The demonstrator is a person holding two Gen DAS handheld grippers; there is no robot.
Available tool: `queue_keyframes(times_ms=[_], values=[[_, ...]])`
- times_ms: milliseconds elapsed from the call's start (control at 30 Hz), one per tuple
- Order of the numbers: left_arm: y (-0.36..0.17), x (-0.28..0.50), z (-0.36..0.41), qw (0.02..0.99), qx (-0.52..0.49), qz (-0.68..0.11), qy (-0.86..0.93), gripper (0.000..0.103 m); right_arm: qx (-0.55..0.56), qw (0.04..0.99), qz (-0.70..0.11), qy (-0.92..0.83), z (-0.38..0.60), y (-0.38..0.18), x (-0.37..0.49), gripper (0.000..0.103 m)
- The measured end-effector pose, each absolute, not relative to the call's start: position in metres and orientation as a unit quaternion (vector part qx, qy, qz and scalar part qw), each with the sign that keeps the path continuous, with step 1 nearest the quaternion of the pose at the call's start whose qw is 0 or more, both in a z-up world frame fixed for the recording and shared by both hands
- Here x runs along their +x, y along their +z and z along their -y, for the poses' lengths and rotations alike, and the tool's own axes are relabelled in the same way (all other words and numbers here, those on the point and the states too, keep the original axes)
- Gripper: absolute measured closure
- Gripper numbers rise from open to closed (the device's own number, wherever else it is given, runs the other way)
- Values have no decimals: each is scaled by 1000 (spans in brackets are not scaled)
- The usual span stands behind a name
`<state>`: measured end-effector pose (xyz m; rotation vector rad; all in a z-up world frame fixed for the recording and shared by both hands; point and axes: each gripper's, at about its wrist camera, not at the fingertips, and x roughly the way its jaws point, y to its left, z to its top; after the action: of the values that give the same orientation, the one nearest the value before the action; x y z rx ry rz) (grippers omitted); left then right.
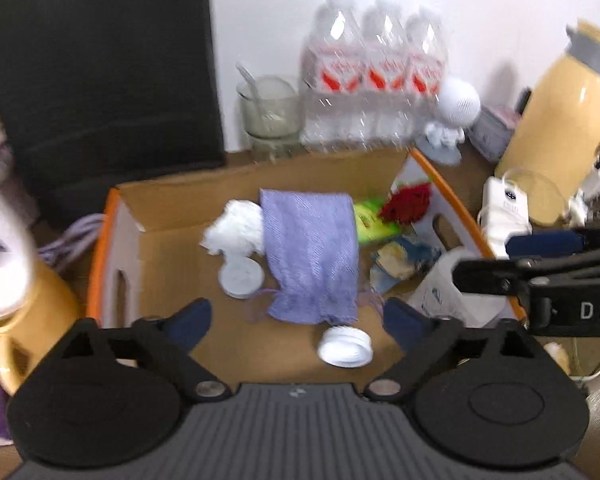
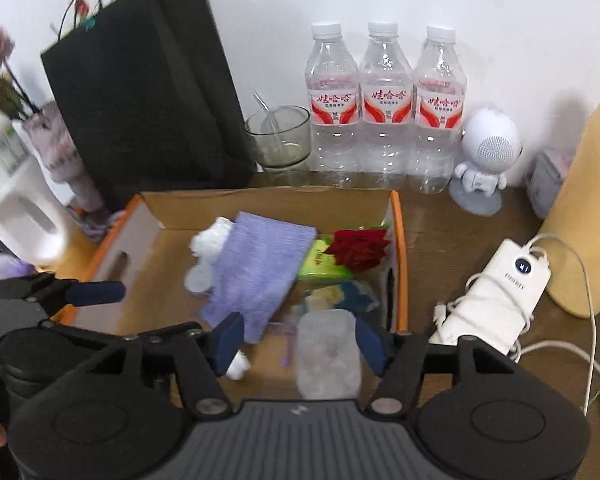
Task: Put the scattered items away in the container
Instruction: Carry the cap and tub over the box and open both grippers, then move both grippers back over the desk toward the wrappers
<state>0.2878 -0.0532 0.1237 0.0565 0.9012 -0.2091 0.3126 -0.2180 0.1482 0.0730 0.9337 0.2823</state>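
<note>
An orange-edged cardboard box [image 1: 172, 196] [image 2: 260, 200] holds a purple knitted cloth [image 1: 312, 256] [image 2: 256, 264], white fluffy stuff [image 1: 236, 228], a round white lid [image 1: 240, 278], a red rose [image 1: 408, 202] [image 2: 360, 252], a green packet [image 2: 324, 266] and a blue-yellow wrapper [image 1: 404, 260]. A white cap [image 1: 345, 346] lies at the box's near end. My left gripper [image 1: 296, 322] is open and empty above the box. My right gripper [image 2: 298, 342] is open, with a translucent plastic case [image 2: 327, 354] between its fingers; the jaws do not press on it.
Behind the box stand three water bottles [image 2: 384, 108], a glass cup [image 2: 278, 138], a black bag [image 2: 148, 88] and a white robot figurine [image 2: 486, 152]. A white power bank with cable [image 2: 496, 292] lies right of the box. A white jug [image 2: 20, 208] stands left.
</note>
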Motion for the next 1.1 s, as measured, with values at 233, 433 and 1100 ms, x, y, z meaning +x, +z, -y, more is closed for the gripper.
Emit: queue_keyframes(times_ms=[233,433,1100], values=[[169,260,21,905,-31,-424,-24,0,47,890,-434,133,215,192,287,26],[184,214,27,920,-3,-392,-21,0,45,894,-420,147,209,194,254,24],[129,49,7,984,-11,-180,-12,0,41,956,-189,221,201,148,91,15]])
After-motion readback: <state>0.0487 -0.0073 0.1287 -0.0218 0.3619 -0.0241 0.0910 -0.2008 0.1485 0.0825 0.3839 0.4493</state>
